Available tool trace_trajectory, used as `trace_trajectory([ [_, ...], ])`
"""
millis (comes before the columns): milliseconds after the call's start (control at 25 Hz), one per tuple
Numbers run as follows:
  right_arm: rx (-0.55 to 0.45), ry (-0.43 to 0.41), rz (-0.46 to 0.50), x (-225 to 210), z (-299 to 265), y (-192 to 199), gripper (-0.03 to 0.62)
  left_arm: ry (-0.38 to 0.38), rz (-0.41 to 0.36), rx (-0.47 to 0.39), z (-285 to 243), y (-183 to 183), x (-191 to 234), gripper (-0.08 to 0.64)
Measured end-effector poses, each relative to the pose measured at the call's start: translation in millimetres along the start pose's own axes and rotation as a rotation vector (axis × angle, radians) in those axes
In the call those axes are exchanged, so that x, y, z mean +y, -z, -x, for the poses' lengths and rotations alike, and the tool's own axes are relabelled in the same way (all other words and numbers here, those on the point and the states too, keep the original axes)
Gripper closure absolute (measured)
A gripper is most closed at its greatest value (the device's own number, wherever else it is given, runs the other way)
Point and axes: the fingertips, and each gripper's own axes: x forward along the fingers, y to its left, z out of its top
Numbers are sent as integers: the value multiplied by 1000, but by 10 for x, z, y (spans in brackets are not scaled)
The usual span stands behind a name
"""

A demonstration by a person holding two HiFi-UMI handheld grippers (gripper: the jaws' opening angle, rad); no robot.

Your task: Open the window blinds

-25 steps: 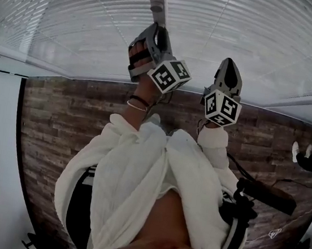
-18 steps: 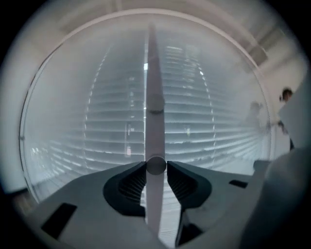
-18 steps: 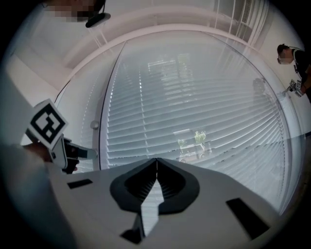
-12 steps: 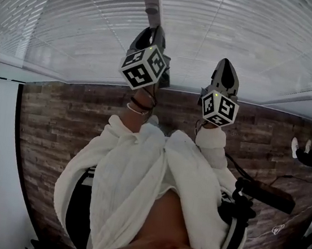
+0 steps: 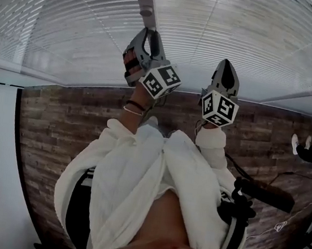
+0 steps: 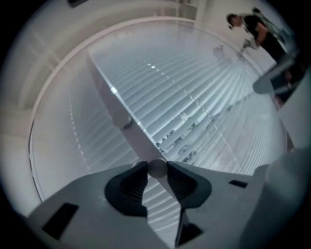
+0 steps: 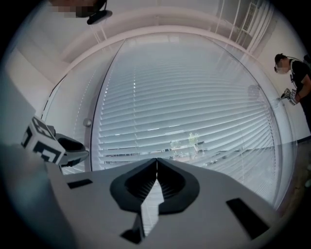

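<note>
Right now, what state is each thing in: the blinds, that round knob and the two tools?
blinds: lowered, slats almost closed, a few gaps showing outdoors.
round knob: clamped between the left tool's jaws.
left tool: shut on the round knob.
right tool: shut, holding nothing.

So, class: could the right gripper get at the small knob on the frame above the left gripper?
Probably yes. The knob is bare, with nothing between it and the right gripper, whose jaws are shut. The left gripper, clamped on a round fitting just below, crowds it.
</note>
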Motion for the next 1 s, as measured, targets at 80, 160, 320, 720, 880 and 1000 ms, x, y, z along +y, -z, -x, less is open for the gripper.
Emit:
trace_trajectory([
  [80, 3, -1, -1, 1, 4, 5, 581, 75, 318, 17, 33, 27, 26, 436],
  [160, 8, -2, -8, 0, 5, 14, 581, 163, 652, 47, 61, 29, 63, 436],
  [320, 10, 5, -17, -35, 10, 14, 581, 252, 984, 112, -13, -17, 106, 437],
  [720, -2, 19, -12, -78, 6, -15, 581, 93, 325, 90, -46, 12, 60, 437],
  [880, 1, 20, -14, -68, 2, -2, 581, 32, 82, 55, -34, -15, 25, 437],
  [1000, 2, 17, -15, -45, -1, 4, 581, 65, 281, 49, -14, -1, 55, 437],
])
